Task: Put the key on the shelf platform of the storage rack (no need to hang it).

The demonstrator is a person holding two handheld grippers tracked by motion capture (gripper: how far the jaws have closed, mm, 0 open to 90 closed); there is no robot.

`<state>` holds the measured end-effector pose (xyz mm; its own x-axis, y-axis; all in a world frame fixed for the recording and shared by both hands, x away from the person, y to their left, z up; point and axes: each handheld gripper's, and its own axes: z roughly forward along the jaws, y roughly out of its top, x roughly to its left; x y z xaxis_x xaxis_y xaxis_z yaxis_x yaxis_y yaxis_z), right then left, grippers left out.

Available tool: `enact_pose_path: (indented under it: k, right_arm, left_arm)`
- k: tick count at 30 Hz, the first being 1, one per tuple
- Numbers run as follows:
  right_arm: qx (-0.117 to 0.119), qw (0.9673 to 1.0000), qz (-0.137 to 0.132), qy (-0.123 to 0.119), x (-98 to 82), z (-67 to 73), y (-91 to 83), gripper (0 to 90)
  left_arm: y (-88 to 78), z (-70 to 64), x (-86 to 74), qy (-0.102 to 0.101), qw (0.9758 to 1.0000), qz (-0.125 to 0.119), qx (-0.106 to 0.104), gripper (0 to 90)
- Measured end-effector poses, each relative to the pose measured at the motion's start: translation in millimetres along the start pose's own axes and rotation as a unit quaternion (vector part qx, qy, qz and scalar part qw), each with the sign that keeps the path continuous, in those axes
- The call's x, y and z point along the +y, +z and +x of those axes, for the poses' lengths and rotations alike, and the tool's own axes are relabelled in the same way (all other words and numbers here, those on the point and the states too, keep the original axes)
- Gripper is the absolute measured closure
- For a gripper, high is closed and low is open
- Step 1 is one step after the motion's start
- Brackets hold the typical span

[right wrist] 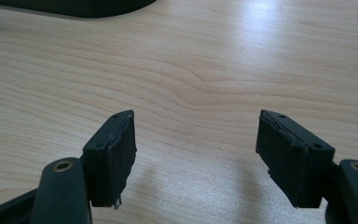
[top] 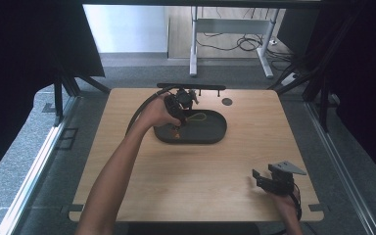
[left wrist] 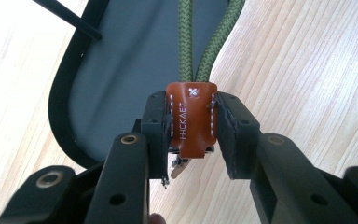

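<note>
Left gripper view, left claw [left wrist: 193,135] clamped on brown leather tag [left wrist: 192,119], right claw [right wrist: 196,158] spread wide, empty.

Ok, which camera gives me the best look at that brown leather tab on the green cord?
The left gripper view: the leather tab sits close up, clamped in the left claw, stitching and lettering readable. The high view shows it as a small orange speck over the tray.
</note>
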<state>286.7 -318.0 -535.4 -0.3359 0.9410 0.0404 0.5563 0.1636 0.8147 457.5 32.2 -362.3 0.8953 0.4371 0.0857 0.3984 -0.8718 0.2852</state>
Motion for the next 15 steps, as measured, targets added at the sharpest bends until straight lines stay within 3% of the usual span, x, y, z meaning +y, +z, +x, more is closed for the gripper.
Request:
enact_pose_path:
  k: [15]
  right_arm:
    - [0.003, 1.0, -0.002, -0.003, 1.1, 2.1, -1.6, 29.1]
  left_arm:
    - [11.0, 1.2, 15.5, 0.011, 0.9999, 0.011, -0.005, 66.5]
